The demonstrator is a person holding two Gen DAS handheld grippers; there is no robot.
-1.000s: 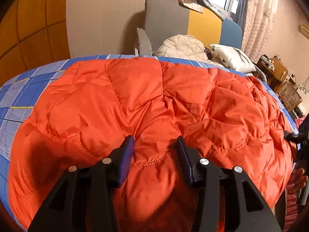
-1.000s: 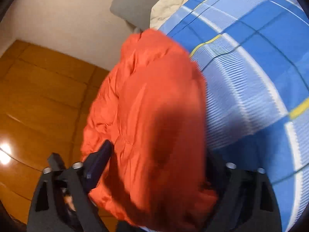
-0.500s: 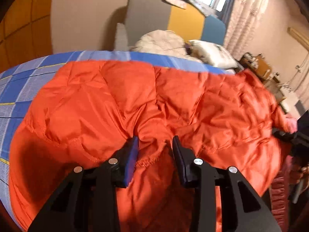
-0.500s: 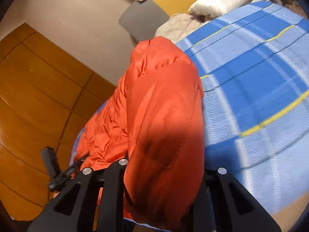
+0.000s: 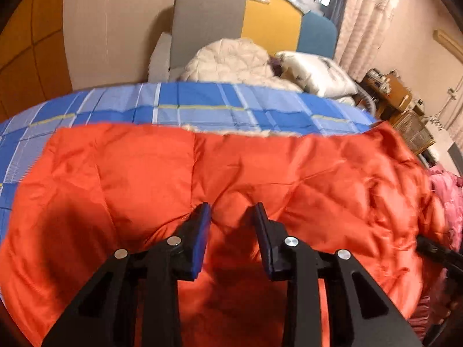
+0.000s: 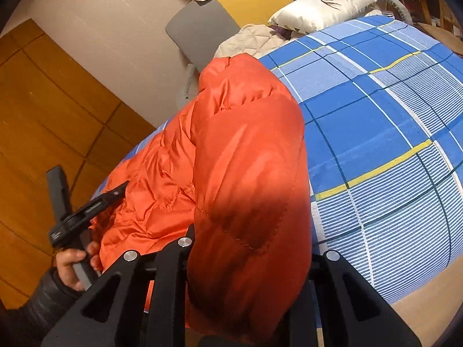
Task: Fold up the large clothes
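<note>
- An orange quilted jacket [image 5: 231, 179] is spread across a bed covered by a blue checked sheet [image 5: 202, 107]; its near edge hangs toward the cameras.
- The left gripper [image 5: 231, 217] has just been closing, and a raised pleat of the orange fabric is pinched between its blue-padded fingers [image 5: 199, 240].
- The right gripper [image 6: 249, 248] has just closed, and a thick folded bulge of the jacket [image 6: 249, 173] is clamped in it. The fingertips are hidden by that bulge, so pad contact cannot be seen directly.
- In the right wrist view, the sheet [image 6: 390, 144] is exposed to the right of the jacket, and much of the near bed is blocked from sight by the lifted fabric.
- The left gripper is seen from the side in the right wrist view [image 6: 86, 211], held by a hand [image 6: 72, 263] in a dark sleeve at the jacket's left edge.
- Beyond the bed, a cream quilted item [image 5: 231, 63] and a white pillow [image 5: 315, 72] are seen against a grey, yellow and blue headboard [image 5: 251, 26].
- Curtains [image 5: 364, 23] hang at the right, with wooden furniture [image 5: 396, 98] below them.
- A pink garment [image 5: 445, 196] lies beside the jacket's right end.
- Wood flooring [image 6: 43, 115] is visible left of the bed.
</note>
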